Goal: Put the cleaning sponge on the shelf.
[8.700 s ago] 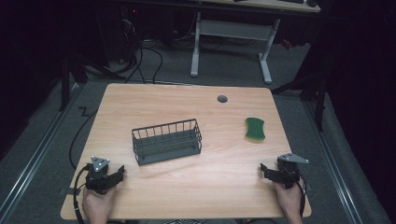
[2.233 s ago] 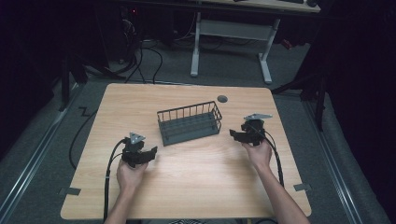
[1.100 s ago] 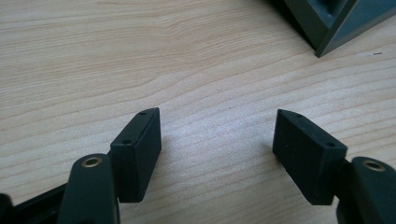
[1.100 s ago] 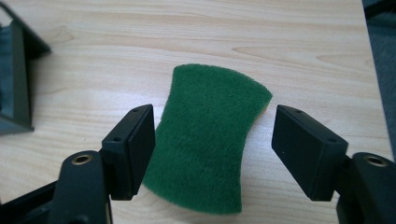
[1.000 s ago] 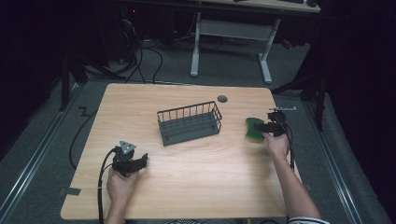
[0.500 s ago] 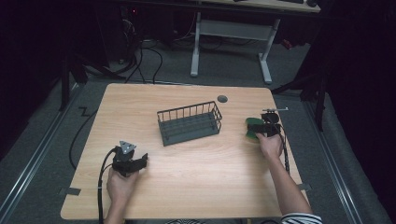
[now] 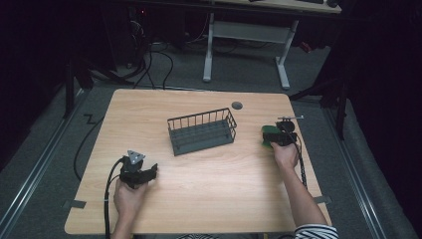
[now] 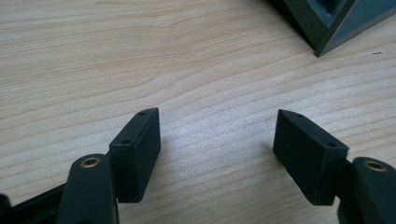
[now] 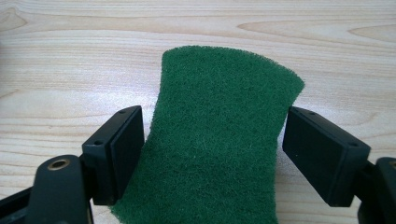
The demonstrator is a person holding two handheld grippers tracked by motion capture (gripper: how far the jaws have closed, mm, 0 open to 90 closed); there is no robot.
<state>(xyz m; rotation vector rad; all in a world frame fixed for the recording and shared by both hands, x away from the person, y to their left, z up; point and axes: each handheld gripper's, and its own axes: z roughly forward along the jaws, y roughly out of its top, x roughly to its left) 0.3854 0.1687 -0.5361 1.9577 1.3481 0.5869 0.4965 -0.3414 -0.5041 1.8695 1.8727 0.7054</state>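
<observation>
Green scouring fibre covers the sponge (image 9: 219, 140), which lies flat on the wooden tabletop (image 7: 199, 199) at the right of the high view, just right of the dark wire basket (image 7: 201, 132). In the right gripper view it sits in the centre of the frame between the 2 black jaws of the right hand-held gripper (image 9: 212, 156). The jaws are spread: the one at the frame's left looks to be touching the pad's edge, the one at the right stands slightly clear, so nothing is pinched yet.

Judging by the fuzzy surface and waisted outline, the sponge should be light, soft and compressible, with enough surface grip not to slip and nothing to break. Its narrow waist, where the jaws already straddle it, seems the sensible place to close; a firm squeeze will probably deform it rather than harm it.

At lower left of the high view, the left hand-held gripper (image 8: 217, 140) rests over bare wood, jaws apart and empty, a corner of the basket at its frame's upper right.
</observation>
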